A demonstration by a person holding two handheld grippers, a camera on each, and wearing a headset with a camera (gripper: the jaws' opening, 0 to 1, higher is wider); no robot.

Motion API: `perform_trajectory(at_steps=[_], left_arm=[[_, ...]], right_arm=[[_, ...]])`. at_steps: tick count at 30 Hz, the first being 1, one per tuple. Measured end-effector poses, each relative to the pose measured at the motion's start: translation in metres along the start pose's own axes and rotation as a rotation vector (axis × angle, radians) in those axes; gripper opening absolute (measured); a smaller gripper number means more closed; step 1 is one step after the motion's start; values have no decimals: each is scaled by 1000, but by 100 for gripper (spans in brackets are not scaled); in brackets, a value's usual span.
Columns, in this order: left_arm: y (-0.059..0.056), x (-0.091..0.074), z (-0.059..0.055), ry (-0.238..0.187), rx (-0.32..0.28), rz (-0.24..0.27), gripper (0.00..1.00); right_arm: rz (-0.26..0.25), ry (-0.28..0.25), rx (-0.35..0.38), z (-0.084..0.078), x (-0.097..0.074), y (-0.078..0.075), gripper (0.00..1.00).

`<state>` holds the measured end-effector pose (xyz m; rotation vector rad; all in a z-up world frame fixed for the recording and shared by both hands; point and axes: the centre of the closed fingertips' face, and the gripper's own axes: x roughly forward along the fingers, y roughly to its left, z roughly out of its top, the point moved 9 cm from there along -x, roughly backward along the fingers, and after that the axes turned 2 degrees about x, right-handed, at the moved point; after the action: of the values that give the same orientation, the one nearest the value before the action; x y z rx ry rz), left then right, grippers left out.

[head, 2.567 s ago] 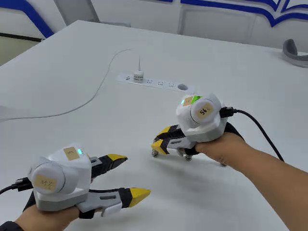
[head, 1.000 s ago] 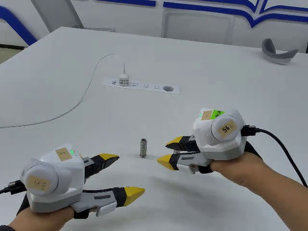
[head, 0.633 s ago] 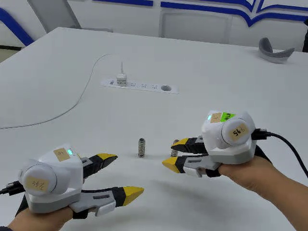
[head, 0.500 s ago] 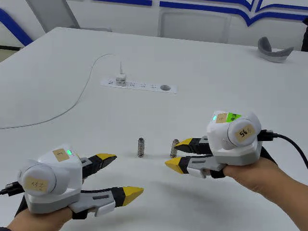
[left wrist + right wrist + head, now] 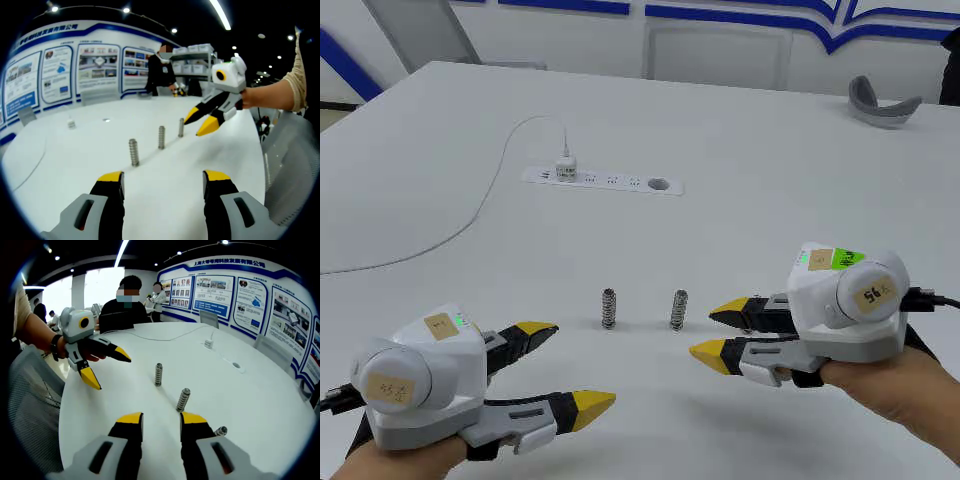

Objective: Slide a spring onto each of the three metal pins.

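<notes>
Two upright metal pins, each wearing a spring, stand side by side on the white table (image 5: pixel 750 180): the left pin (image 5: pixel 609 308) and the middle pin (image 5: pixel 678 310). The left gripper view lines up all three spring-clad pins (image 5: pixel 134 152), (image 5: pixel 161 137), (image 5: pixel 181 127). In the right gripper view they are the far pin (image 5: pixel 158 374), the middle pin (image 5: pixel 183 400) and the near pin (image 5: pixel 220 430), which lies low beside my right jaw. My right gripper (image 5: pixel 712 332) hangs open and empty just right of the pins. My left gripper (image 5: pixel 565 365) is open and empty near the front edge.
A white power strip (image 5: pixel 603 181) with a plugged-in charger and a trailing cable (image 5: pixel 490 200) lies farther back. A grey curved object (image 5: pixel 880 100) rests at the far right. People (image 5: pixel 125 305) sit beyond the table.
My right gripper has drawn back to the right, away from the pins, uncovering the second spring-clad pin. The left gripper has stayed put.
</notes>
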<state>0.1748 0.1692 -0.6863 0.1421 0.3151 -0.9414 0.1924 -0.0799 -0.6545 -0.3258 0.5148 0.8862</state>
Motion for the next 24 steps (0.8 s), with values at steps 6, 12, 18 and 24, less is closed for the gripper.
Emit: perform_trajectory(at_steps=[6, 12, 18, 24], left_arm=[[-1, 0, 0, 1, -1, -1, 65], [-2, 0, -1, 3, -2, -3, 65], [-2, 0, -1, 5, -2, -4, 66], [-2, 1, -1, 7, -3, -4, 66]], right_arm=[[-28, -4, 22, -8, -13, -6, 31], [-68, -6, 47, -20, -27, -13, 33], [-92, -5, 66, -30, -37, -18, 35], [-110, 0, 69, -37, -44, -23, 38]])
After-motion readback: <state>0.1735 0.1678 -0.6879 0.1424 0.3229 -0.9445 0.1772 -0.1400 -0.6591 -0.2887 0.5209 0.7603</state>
